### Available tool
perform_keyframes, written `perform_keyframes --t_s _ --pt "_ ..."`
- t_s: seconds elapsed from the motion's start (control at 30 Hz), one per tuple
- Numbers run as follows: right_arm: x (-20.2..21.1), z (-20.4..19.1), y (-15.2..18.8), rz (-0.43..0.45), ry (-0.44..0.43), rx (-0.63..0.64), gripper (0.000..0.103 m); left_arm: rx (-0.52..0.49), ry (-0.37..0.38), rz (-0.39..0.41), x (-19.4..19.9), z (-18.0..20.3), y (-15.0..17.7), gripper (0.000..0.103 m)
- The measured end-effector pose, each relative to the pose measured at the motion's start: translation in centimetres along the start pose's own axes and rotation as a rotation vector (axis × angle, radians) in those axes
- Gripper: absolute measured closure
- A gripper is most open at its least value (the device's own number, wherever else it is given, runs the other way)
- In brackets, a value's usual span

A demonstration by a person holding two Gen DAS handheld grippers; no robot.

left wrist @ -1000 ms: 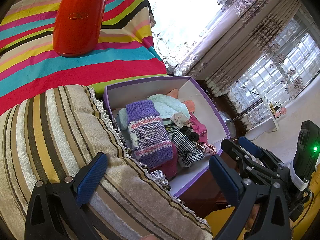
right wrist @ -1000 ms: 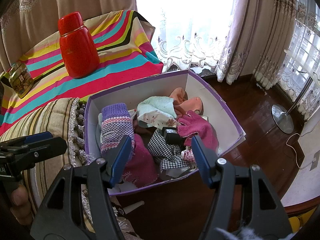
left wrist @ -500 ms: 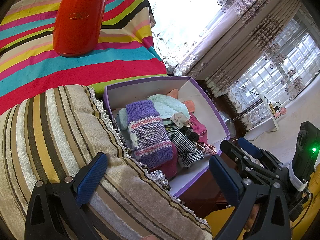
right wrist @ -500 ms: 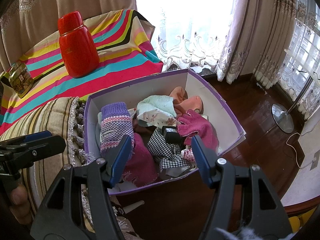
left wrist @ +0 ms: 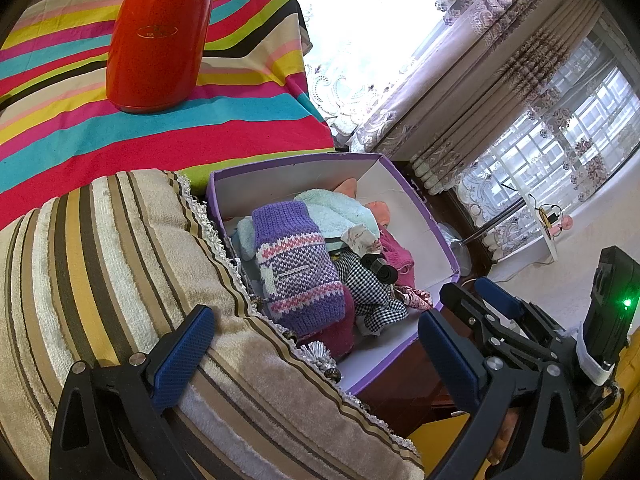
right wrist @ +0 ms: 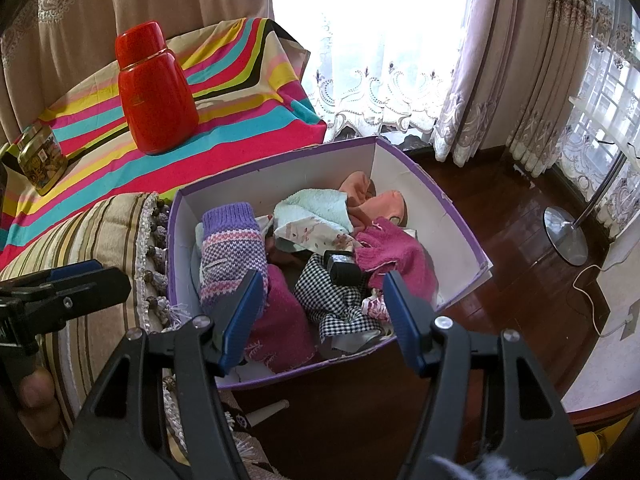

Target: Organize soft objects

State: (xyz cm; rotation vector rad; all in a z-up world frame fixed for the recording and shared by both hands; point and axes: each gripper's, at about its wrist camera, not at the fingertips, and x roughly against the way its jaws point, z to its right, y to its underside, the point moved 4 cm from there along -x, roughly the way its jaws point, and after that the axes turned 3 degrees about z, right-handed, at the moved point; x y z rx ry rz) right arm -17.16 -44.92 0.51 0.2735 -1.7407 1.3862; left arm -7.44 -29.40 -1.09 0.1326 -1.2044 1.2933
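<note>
1. Purple box (right wrist: 464,236) with white inside walls, full of soft things, sitting on a dark wooden floor (right wrist: 500,216).
2. In the box, on the side near the striped cushion (left wrist: 100,264): purple knitted sock (right wrist: 232,248) with pink and white bands, lying on top of a dark pink knit piece (right wrist: 280,320).
3. In the middle of the box: black-and-white checked cloth (right wrist: 332,300), with a small black roll (right wrist: 342,268) on it.
4. At the back of the box: pale green towel (right wrist: 316,208), with peach cloth (right wrist: 372,200) just beside it.
5. On the far side of the box from the cushion: pink knit piece (right wrist: 396,252).
6. Touching the box on one side: the striped cushion with a fringe.
7. Behind the box and cushion: bright striped cloth (right wrist: 248,120), with a red flask (right wrist: 154,92) standing on it and a small tin (right wrist: 40,158) near it.
8. Left tool (left wrist: 316,354): wide open, holding nothing, one blue finger over the cushion, the other past the box corner.
9. Right tool (right wrist: 320,316): about half open, holding nothing, hanging over the near edge of the box.
10. Behind the box: curtains (right wrist: 500,60) and a bright window.
</note>
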Motion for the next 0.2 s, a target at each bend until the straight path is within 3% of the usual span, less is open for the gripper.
perform_keyframes --t_s 0.2 --pt "0.01 0.02 0.26 -0.003 -0.001 -0.002 0.037 0.018 0.002 0.016 -0.06 0.29 -0.54 0.000"
